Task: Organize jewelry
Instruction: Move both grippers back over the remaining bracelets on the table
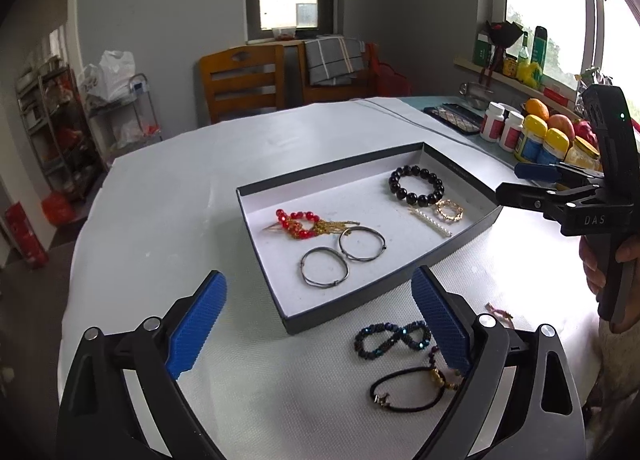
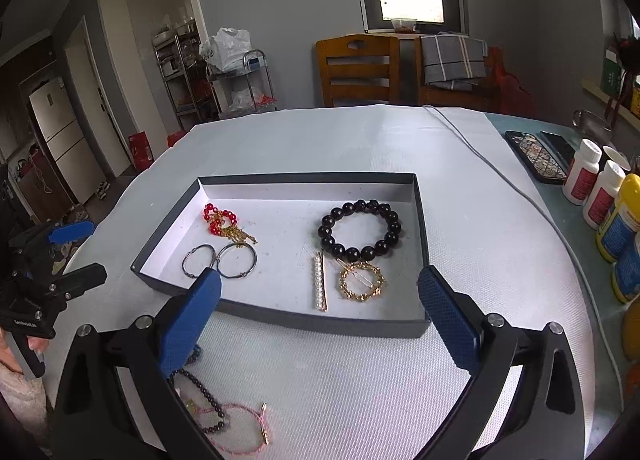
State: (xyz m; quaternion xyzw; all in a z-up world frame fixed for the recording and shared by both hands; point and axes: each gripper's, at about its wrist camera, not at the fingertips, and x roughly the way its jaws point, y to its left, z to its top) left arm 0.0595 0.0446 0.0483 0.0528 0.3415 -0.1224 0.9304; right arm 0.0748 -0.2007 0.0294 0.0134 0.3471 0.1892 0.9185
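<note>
Mid-sort: tray (image 2: 420, 220) already holds several pieces; loose ones lie on the cloth just in front of its near wall. Judging next pick: blue beaded bracelet (image 1: 392, 340), needs the left gripper (image 1: 320, 320) lowered and closed on it. Left gripper hovers above it, jaws wide, empty. Right gripper (image 2: 320, 316) hangs over the tray's near wall, jaws also spread, holding nothing.

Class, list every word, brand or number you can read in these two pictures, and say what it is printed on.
"DAS": on the right gripper, seen from the left wrist view.
Print on the left gripper: too blurred.
Bottles: labels too small.
Green box: unreadable.
</note>
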